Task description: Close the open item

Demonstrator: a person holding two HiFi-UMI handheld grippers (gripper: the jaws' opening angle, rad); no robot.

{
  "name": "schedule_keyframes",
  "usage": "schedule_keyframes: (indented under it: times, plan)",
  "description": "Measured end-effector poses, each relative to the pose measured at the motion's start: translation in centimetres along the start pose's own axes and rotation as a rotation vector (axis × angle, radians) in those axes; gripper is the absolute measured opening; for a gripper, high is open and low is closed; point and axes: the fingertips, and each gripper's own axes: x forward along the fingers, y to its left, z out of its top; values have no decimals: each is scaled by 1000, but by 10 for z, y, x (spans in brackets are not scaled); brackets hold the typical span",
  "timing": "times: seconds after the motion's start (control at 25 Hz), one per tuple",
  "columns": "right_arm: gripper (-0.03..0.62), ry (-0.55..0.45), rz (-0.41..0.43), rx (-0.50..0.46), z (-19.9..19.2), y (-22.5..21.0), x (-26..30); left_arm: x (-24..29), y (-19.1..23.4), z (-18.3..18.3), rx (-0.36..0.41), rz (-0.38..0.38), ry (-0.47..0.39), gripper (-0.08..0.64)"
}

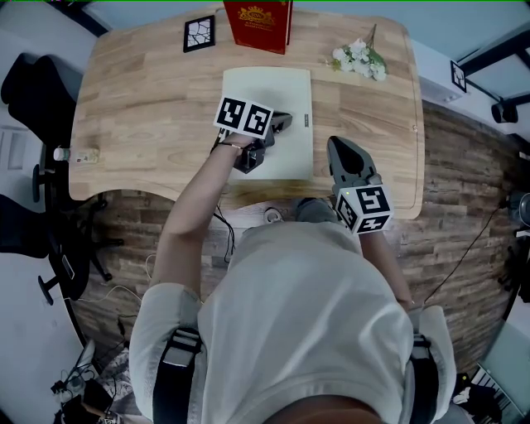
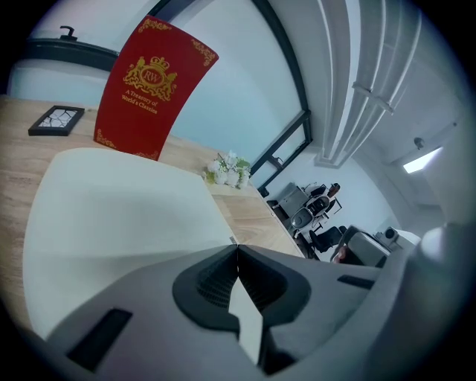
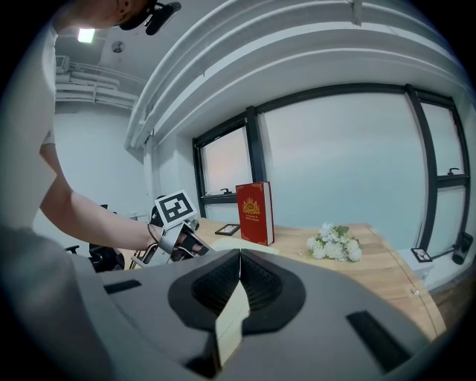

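1. My left gripper [image 2: 236, 249], jaws together and empty, sits over the pale flat item [image 1: 277, 87] mid-table. My right gripper [image 3: 239, 254], also closed and empty, hovers at the front edge of the table [image 1: 132, 108].
2. The item lies flat and looks closed; I judge only pulling away is left.
3. The red book [image 1: 258, 25] and flowers [image 1: 358, 58] stand behind, well apart.

Red book [image 2: 149, 89] — gold "RW" crest w/ txt "A Treasury of World's Classics" on cover.

Table [image 1: 124, 99] of matt grained wood — pale flat item [image 1: 265, 91] smooth and matt.
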Motion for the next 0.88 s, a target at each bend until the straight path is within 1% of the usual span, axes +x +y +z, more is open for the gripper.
schedule_keyframes:
  times: [0.44,0.88]
  plan:
    - [18,4,-5,11,-3,-4,-2,8,0,-4,6,19,21,21]
    - [18,11,-5,15,-7,-6,-2,19,-6,-4,38,29,42,21]
